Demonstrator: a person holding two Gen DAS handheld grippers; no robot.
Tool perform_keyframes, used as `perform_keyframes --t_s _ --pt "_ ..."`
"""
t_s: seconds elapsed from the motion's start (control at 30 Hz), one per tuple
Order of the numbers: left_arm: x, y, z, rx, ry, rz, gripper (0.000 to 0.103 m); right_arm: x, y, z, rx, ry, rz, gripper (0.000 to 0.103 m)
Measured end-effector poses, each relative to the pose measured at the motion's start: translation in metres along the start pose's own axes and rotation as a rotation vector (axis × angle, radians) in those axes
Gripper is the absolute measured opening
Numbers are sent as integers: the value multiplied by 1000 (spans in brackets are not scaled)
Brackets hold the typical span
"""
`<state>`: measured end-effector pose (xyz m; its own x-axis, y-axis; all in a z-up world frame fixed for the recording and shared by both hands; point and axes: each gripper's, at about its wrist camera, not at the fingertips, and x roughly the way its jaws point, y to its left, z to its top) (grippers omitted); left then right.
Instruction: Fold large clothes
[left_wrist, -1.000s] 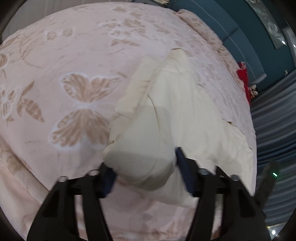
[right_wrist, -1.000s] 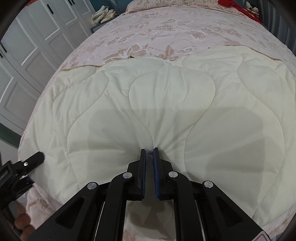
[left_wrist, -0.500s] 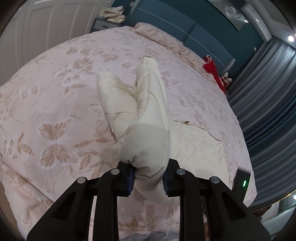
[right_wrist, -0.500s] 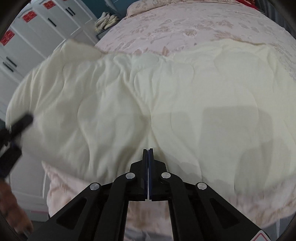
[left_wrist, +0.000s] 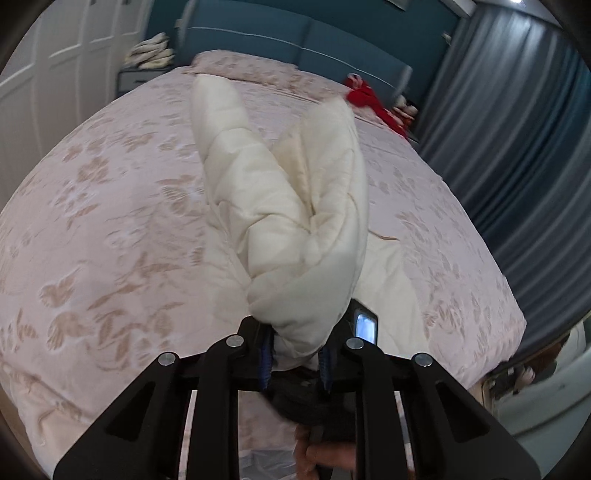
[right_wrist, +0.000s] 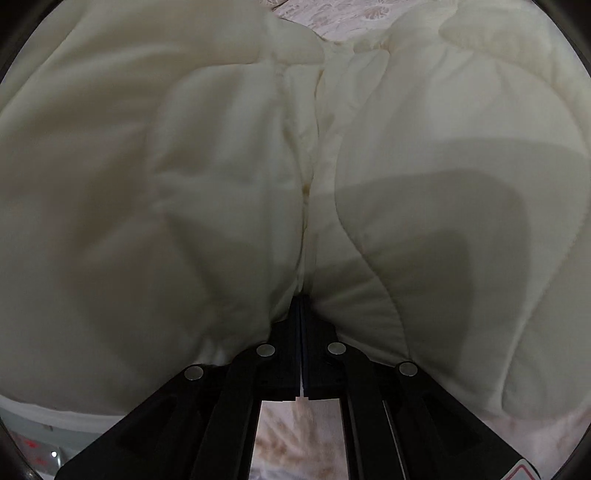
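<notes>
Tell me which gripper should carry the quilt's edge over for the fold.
Left. The left gripper holds a bunched corner of the cream quilt raised above the bed; the right gripper pinches an edge low, likely anchoring.

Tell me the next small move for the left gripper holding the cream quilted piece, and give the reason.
Probably carry the left gripper toward the right gripper to lay the fold. Its jaws have just been closing and now pinch a bunched corner of the cream quilted piece, lifted above the pink bedspread; the right gripper clamps another edge.
</notes>
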<state>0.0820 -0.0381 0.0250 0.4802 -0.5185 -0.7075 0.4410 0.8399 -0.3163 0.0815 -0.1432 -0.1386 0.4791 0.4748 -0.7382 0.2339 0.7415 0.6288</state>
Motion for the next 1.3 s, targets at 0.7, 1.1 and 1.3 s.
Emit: perform_keyframes --t_s 0.7,1.1,1.3 --pt "135 -134 -42 186 252 -21 17 -211 -105 -58 58 -206 -338 4" --pt "116 -147 -42 261 214 42 48 -261 -104 -36 42 -303 -316 31" --pt "53 -115 -29 223 114 81 92 -280 -68 0 -9 -393 -227 67"
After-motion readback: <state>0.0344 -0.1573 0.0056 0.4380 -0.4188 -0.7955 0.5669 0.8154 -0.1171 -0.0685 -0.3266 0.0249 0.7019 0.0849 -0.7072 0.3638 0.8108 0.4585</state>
